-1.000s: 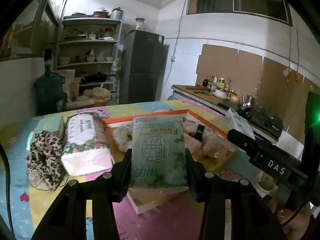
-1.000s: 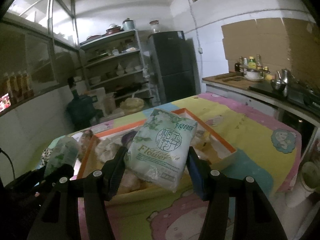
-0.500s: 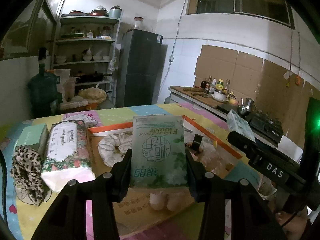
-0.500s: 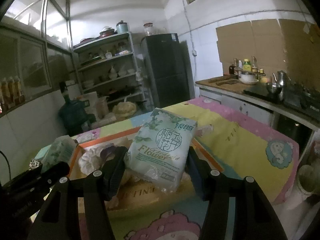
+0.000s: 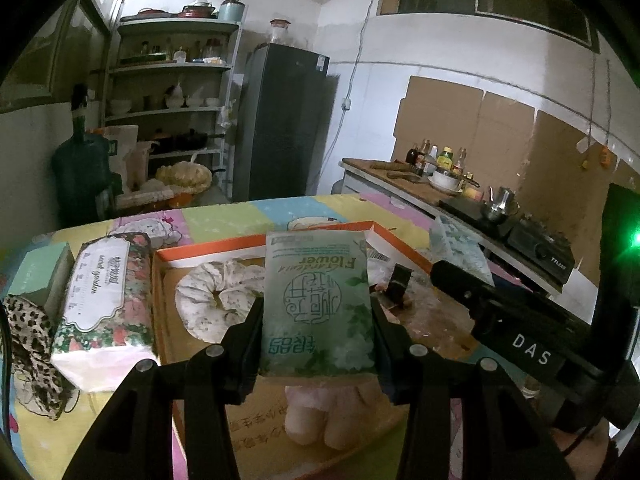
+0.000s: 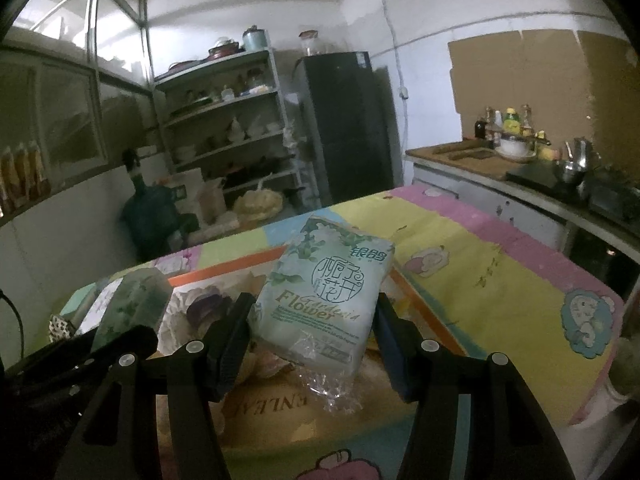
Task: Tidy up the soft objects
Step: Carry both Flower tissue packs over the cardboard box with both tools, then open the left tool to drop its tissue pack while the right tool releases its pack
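My left gripper (image 5: 318, 340) is shut on a green tissue pack (image 5: 316, 300) and holds it upright above the orange-rimmed cardboard box (image 5: 208, 245). My right gripper (image 6: 314, 332) is shut on a second green tissue pack (image 6: 324, 288), tilted, above the same box (image 6: 404, 286). In the box lie a white fabric ring (image 5: 218, 294) and pinkish soft items (image 5: 320, 412). The right gripper's body (image 5: 512, 328) with its pack (image 5: 456, 242) shows at the right of the left wrist view. The left gripper's pack (image 6: 132, 308) shows at the left of the right wrist view.
A floral tissue pack (image 5: 100, 300), a mint box (image 5: 38, 276) and a leopard-print cloth (image 5: 28, 352) lie left of the box on the colourful mat (image 6: 500, 280). Shelves (image 5: 168, 92), a fridge (image 5: 280, 120) and a kitchen counter (image 5: 440, 188) stand behind the table.
Both grippers, each still holding its tissue pack, have moved forward over the box, so more of the box's inside shows beneath them.
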A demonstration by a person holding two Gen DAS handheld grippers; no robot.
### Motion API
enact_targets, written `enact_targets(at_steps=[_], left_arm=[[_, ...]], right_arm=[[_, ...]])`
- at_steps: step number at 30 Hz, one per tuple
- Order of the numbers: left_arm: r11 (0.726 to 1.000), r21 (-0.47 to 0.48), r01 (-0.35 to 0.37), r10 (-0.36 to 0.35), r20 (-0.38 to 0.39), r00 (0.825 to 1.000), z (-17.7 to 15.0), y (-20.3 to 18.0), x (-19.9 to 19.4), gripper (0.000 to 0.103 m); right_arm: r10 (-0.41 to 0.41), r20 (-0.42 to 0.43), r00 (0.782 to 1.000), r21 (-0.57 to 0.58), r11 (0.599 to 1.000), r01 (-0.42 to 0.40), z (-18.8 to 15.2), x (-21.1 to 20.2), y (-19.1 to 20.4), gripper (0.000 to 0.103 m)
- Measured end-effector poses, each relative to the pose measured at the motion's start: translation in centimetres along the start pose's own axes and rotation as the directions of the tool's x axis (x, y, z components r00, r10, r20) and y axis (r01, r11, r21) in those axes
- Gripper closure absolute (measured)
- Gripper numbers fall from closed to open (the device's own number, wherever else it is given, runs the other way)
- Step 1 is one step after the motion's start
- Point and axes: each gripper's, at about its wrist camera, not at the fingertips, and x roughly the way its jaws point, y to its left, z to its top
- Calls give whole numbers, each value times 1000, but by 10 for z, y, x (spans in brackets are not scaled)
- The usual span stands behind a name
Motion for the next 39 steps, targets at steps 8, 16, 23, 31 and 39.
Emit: enact_targets(at_steps=[8, 16, 23, 31, 39], left_arm=[[1000, -18, 3, -4, -37, 999, 0, 3, 13, 55], [999, -43, -2, -1, -77, 997, -5, 10, 24, 55], [999, -50, -5, 0, -96, 995, -6, 10, 31, 55], [995, -94, 20, -31, -113, 993, -6, 16, 35, 53], [990, -134, 51, -67, -118, 991, -7, 22, 34, 42]], right_arm=[[91, -93, 992, -44, 995, -95, 3, 25, 5, 43], [139, -173, 975, -73, 985, -154, 2, 47, 5, 43], [151, -198, 969, -98, 980, -172, 2, 55, 10, 43], [147, -206, 968, -109, 979, -172, 0, 58, 13, 42], [165, -200, 966, -80, 980, -184, 2, 56, 12, 41]])
